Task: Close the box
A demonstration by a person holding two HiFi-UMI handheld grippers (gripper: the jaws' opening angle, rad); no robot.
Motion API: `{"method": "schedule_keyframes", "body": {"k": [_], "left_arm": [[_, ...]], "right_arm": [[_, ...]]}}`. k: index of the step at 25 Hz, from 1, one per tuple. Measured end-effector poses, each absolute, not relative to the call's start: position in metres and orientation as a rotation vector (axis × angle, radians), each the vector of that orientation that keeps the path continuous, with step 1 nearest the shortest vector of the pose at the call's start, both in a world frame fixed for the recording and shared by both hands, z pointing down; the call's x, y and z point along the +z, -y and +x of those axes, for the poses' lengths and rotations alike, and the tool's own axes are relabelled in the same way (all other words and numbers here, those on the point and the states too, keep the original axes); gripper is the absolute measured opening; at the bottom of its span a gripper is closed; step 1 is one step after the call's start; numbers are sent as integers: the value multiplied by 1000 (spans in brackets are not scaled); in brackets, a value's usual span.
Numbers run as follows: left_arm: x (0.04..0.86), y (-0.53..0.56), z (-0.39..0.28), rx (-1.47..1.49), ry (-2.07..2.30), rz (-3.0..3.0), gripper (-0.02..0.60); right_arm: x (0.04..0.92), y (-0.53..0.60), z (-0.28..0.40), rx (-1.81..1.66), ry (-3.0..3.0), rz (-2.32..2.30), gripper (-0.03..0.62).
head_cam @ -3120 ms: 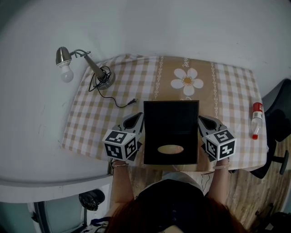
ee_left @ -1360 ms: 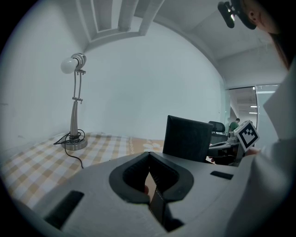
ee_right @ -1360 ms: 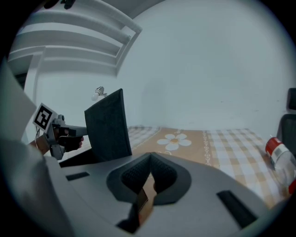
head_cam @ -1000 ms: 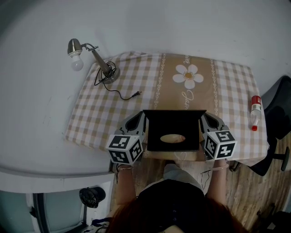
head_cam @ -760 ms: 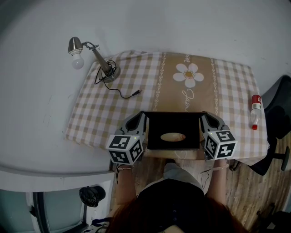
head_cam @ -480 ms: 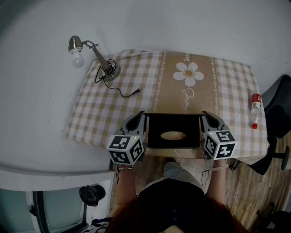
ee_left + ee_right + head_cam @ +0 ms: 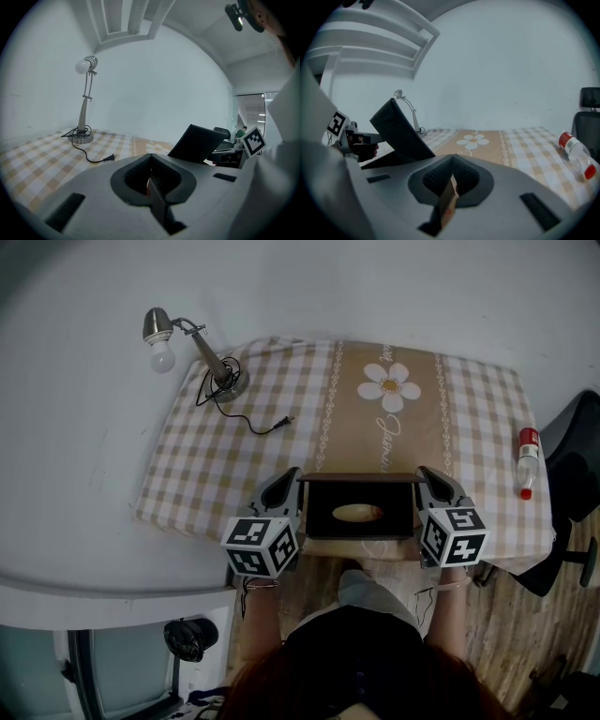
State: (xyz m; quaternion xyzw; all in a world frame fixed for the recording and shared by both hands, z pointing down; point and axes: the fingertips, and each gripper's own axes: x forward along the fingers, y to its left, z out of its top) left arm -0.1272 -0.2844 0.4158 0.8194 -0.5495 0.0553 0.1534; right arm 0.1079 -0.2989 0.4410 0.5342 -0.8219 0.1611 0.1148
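So the box (image 7: 361, 542) sat right at the near edge of the table (image 7: 281, 381), with its black lid (image 7: 361, 498) tilted partway down, not flat. The lid had a pale oval (image 7: 357, 513) in the middle, and honestly I couldn't tell if it was a hole or a print. The lid covered the inside of the box, so nothing in there showed.

The left gripper (image 7: 286, 488) was tight against the box's left side and the right gripper (image 7: 429, 486) against its right side. In the left gripper view the jaws (image 7: 152, 180) were clenched on a thin flap (image 7: 157, 194) seen edge-on, dark with a reddish-brown edge. The right gripper (image 7: 449, 187) had the same deal, pinched on a brown card flap (image 7: 446, 201). Where either flap joined the box was hidden behind the gripper bodies. The marker cubes covered the hands too.

Far left of the box, at the back corner, stood a lamp (image 7: 192, 348), with its unplugged cord (image 7: 272, 423) trailing toward the box. A flower print (image 7: 389, 387) lay straight behind the box. Well right of it a bottle (image 7: 528, 460) lay at the table edge. Past that was a chair (image 7: 577, 465), cut off by the frame.
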Motion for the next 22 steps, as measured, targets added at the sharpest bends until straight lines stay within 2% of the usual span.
{"method": "schedule_keyframes", "body": {"k": [22], "left_arm": [[430,268,-126,173,1526,2341,26]], "right_arm": [[445,275,106,470,2385,1565,15]]}}
